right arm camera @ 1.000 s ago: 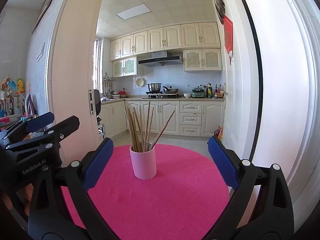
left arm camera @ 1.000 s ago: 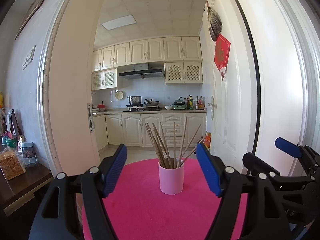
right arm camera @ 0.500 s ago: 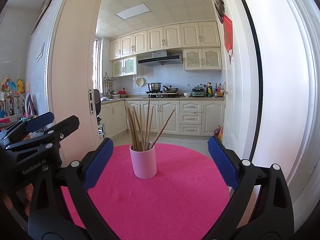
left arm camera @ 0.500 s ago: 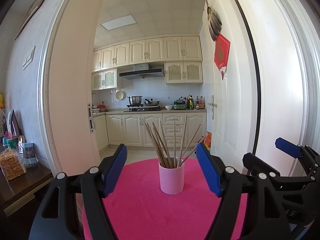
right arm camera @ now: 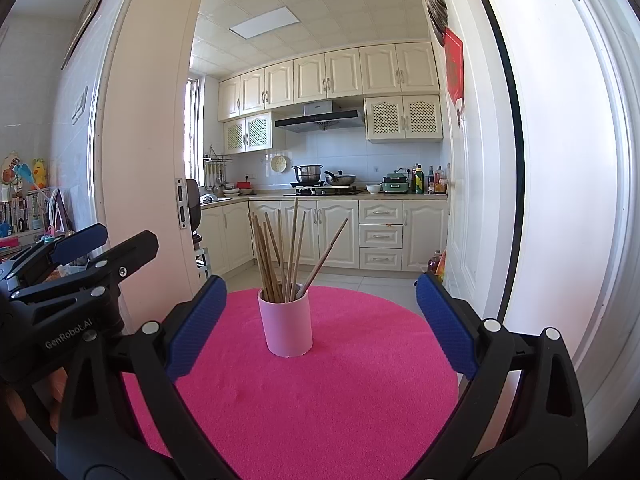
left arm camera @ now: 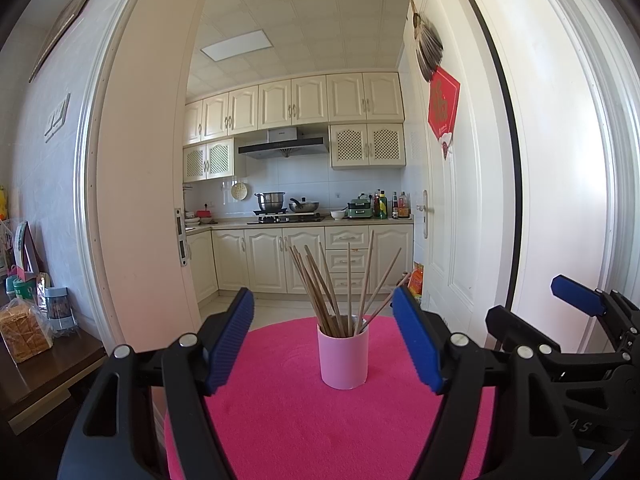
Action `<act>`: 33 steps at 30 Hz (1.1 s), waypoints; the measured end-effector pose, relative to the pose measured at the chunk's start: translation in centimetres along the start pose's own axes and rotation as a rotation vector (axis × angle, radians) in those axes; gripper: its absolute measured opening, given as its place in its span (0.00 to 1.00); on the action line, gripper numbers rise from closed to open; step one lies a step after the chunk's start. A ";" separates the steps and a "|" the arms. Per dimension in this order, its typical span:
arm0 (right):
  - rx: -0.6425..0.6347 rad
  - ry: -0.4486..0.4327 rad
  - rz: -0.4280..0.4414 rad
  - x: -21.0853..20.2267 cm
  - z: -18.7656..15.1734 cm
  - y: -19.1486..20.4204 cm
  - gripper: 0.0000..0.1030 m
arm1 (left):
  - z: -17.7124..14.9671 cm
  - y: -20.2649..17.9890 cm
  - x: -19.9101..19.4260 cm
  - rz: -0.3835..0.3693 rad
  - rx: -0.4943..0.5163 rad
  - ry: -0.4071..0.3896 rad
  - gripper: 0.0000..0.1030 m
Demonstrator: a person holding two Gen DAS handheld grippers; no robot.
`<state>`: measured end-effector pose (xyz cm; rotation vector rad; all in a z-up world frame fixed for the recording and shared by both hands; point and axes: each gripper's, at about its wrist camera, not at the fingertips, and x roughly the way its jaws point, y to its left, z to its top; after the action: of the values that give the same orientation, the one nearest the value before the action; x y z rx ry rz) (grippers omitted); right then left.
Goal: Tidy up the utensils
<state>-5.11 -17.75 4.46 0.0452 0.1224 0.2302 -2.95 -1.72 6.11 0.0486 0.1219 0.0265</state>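
Left gripper (left arm camera: pixel 323 344) and right gripper (right arm camera: pixel 320 324), at frame bottom, stand spread wide and hold nothing. At frame centre, a pink cup (left arm camera: pixel 343 356) stands upright on the pink round mat (left arm camera: pixel 280 420). All visible chopsticks (left arm camera: pixel 340 284) stand inside it, fanned loosely: this fits utensils already gathered, or awaiting sorting. The kitchen lies beyond.

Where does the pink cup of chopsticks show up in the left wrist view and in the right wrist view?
Left wrist view: the pink cup stands just right of centre on the pink round mat, between the open left claw's pads.
Right wrist view: the pink cup sits left of centre, nearer the right claw's left pad.
Shared landmark: the range hood.
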 end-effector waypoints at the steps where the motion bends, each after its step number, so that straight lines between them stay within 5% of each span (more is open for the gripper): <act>1: 0.000 0.000 0.000 0.0 0.0 0.0 0.91 | 0.0 0.0 0.0 0.001 0.001 0.000 0.69; 33: 0.011 0.014 -0.008 0.2 -0.7 0.0 0.91 | -0.1 -0.2 0.4 0.008 0.019 0.005 0.69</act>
<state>-5.03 -17.70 3.79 0.0537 0.1377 0.2217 -2.56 -1.86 5.93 0.0678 0.1272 0.0330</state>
